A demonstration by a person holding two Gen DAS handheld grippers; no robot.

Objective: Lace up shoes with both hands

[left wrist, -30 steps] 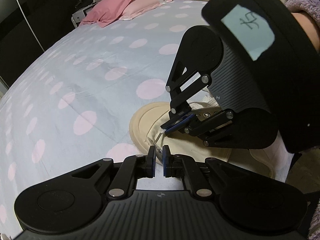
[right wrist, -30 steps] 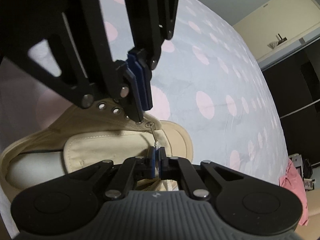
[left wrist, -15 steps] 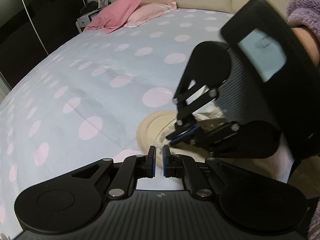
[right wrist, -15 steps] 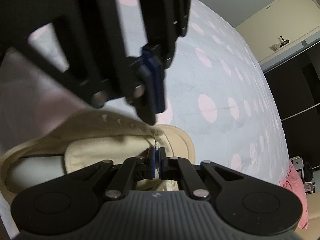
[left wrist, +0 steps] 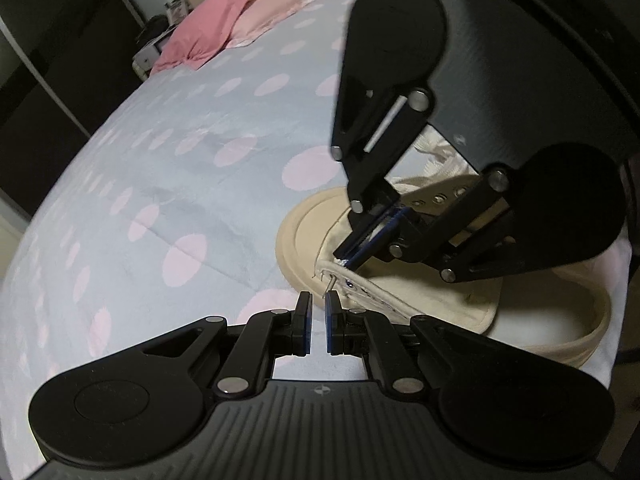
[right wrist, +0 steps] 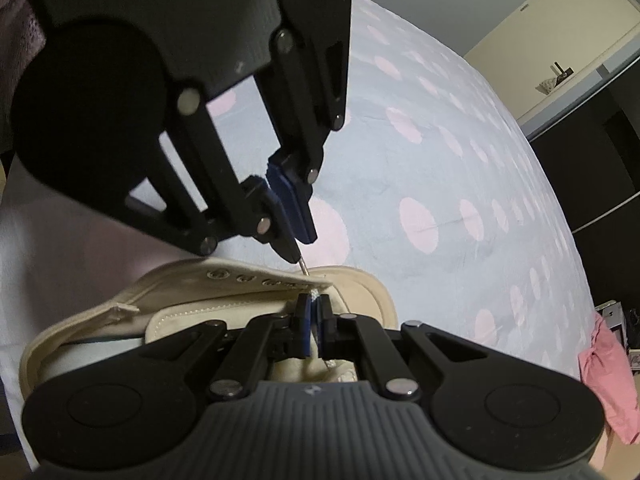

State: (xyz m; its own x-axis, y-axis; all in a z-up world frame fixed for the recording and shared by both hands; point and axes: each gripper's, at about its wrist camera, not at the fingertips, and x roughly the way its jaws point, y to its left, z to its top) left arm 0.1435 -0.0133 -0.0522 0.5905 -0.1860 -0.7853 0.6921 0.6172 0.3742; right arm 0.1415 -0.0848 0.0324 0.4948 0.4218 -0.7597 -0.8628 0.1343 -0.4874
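A cream canvas shoe (left wrist: 420,304) lies on the bed with its toe cap (left wrist: 304,232) pointing away from me; it also shows in the right wrist view (right wrist: 224,304). My right gripper (right wrist: 316,304) is shut on the white lace (right wrist: 316,294) just inside the front eyelet; it also shows in the left wrist view (left wrist: 344,262). The lace's thin tip (left wrist: 330,284) pokes out through the eyelet row (left wrist: 360,290). My left gripper (left wrist: 316,304) is slightly open, just short of that tip. In the right wrist view the left gripper (right wrist: 300,248) hangs above the tip (right wrist: 304,268).
The shoe rests on a light blue bedsheet (left wrist: 180,168) with pink dots. Pink pillows (left wrist: 224,28) lie at the far end. A dark wardrobe (left wrist: 48,60) stands to the left. A pink cloth (right wrist: 608,384) lies at the right edge.
The lace tip has come through the front eyelet. The left gripper has moved closer to the shoe's eyelet row, and the right gripper has shifted toward that eyelet with the lace.
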